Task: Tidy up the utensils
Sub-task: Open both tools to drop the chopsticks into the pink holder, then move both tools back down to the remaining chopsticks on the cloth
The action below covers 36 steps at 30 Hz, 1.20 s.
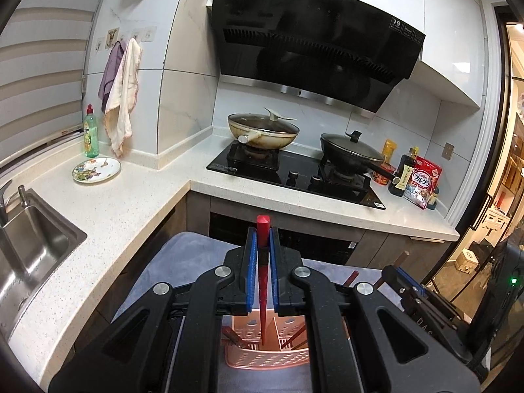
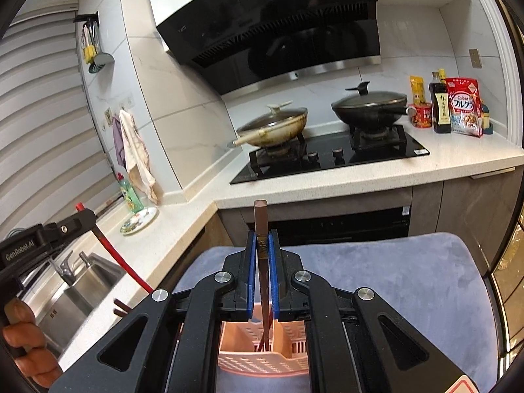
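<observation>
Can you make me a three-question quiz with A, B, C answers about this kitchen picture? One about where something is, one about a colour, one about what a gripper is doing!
1. Where is the flowery plate?
A. on the stove
B. on the counter by the green bottle
C. in the sink

2. What colour is the chopstick in the left gripper?
A. red
B. green
C. white

3. The right gripper is:
A. wide open
B. shut on a brown chopstick
C. holding a spoon

Answers:
1 B, it lies beside the bottle.
2 A, it looks bright red.
3 B, blue pads pinch the stick.
</observation>
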{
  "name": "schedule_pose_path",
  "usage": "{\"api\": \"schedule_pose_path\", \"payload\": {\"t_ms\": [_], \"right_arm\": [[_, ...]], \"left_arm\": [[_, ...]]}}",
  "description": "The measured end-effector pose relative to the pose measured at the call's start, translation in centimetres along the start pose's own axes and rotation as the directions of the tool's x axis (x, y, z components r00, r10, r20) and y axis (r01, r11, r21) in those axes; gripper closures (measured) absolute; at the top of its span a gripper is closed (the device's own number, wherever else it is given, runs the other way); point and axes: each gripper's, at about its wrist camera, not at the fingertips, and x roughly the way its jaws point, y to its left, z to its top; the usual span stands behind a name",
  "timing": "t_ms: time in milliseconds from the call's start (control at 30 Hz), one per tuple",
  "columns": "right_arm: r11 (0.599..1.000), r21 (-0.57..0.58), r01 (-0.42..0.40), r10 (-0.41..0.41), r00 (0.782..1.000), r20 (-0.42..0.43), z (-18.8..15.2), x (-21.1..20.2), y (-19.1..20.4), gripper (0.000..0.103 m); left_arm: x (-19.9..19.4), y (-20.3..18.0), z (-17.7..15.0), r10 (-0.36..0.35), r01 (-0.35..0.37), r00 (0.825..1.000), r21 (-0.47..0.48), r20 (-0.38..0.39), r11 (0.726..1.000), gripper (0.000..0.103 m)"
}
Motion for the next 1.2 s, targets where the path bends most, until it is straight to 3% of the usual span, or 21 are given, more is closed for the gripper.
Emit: {"api": "schedule_pose_path", "payload": {"t_ms": [300, 467, 1000, 1067, 1200], "right_arm": [[1.0, -0.001, 0.015, -0.015, 1.0, 0.011, -0.2, -1.2, -0.4, 0.09], [1.0, 0.009, 0.005, -0.005, 1.0, 0.026, -0.1, -3.0, -0.4, 0.09], [0.998, -0.048, -0.032, 0.031, 0.999, -0.008, -4.1, -10.5, 1.1, 0.088], [0.998, -0.059, -0.027, 0.026, 1.0, -0.011, -4.9, -11.4, 1.4, 0.08], [0.997, -0.07, -0.023, 0.021, 1.0, -0.021, -6.3, -12.7, 1.8, 0.078]], "left_arm": [[-0.3, -0.4, -0.7, 0.001, -0.001, 1.0, 0.005, -0.019, 1.0, 0.092], [-1.7, -0.2, -0.8, 0.009, -0.009, 1.0, -0.01, -0.004, 1.0, 0.067], [-7.6, -0.5, -5.0, 0.109, -0.109, 0.994, 0.094, 0.0, 0.99, 0.067], [-8.1, -0.5, -5.9, 0.123, -0.12, 0.992, 0.111, -0.014, 0.987, 0.067], [-8.8, -0.4, -7.2, 0.13, -0.125, 0.991, 0.118, -0.037, 0.985, 0.067]]}}
